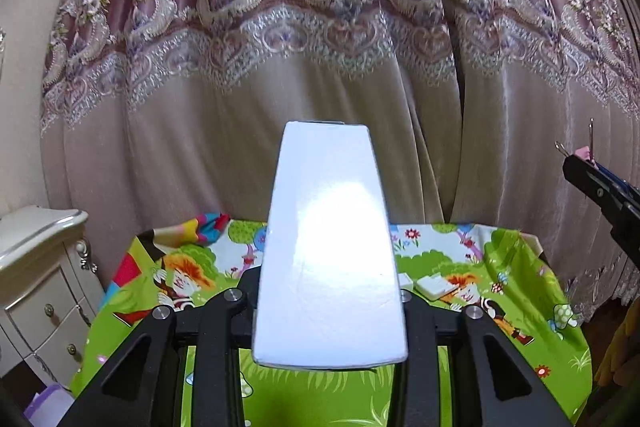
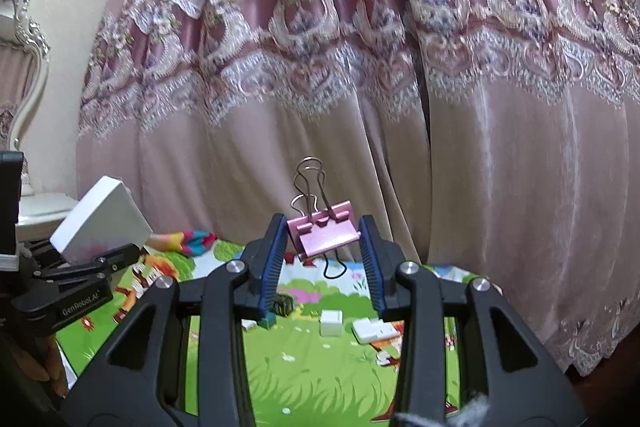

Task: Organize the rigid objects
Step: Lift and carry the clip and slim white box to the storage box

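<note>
My left gripper [image 1: 328, 307] is shut on a white box [image 1: 330, 259] and holds it raised above the table; the box hides the fingertips. It also shows at the left of the right wrist view [image 2: 100, 219]. My right gripper [image 2: 323, 239] is shut on a pink binder clip [image 2: 326, 231], its wire handles pointing up, held in the air above the table. The right gripper with the clip shows at the far right of the left wrist view [image 1: 588, 163].
A table under a bright cartoon cloth [image 2: 320, 379] carries small white blocks [image 2: 332, 323], a flat white piece [image 2: 374, 331] and a dark small object [image 2: 284, 305]. Pink lace curtains [image 1: 320, 47] hang behind. A white drawer cabinet [image 1: 40, 287] stands left.
</note>
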### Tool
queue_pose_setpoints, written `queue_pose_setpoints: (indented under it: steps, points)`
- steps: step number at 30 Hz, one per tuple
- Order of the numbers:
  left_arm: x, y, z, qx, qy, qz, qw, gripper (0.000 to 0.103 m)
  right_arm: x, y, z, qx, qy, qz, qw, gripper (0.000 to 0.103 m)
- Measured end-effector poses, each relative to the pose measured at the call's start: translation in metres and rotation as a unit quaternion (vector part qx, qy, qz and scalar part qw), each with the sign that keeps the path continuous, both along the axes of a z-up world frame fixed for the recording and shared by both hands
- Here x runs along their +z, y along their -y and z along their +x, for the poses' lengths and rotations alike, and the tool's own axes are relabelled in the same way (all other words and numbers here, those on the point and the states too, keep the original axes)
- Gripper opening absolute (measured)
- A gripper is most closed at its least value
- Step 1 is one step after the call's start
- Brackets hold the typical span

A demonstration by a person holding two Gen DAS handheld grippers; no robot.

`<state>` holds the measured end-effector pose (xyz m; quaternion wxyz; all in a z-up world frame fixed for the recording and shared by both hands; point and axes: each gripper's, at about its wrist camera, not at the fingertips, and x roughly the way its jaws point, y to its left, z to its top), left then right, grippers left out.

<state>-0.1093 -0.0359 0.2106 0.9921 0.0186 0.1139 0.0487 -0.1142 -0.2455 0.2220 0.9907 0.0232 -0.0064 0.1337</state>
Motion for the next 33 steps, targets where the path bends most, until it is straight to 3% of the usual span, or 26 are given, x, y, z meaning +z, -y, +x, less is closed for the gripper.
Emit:
queue_pose_setpoints:
  steps: [7,18,29,33]
  points:
    - [0.01,-0.007,-0.026,0.011,0.024,0.007,0.9996,0.036,0.017,-0.014,-0.023,0.025,0.029,-0.008,0.999,0.041]
    - [0.026,-0.046,-0.075,0.067,0.073,0.008,0.995,0.036,0.033,-0.058,-0.062,0.092,0.074,-0.029,0.993,0.041]
    - [0.009,-0.105,-0.113,0.137,0.061,-0.017,0.9886,0.036,0.03,-0.113,-0.085,0.181,0.075,-0.055,0.979,0.041]
    - [0.001,-0.129,-0.132,0.172,0.058,-0.022,0.9831,0.036,0.022,-0.14,-0.099,0.228,0.075,-0.072,0.968,0.041]
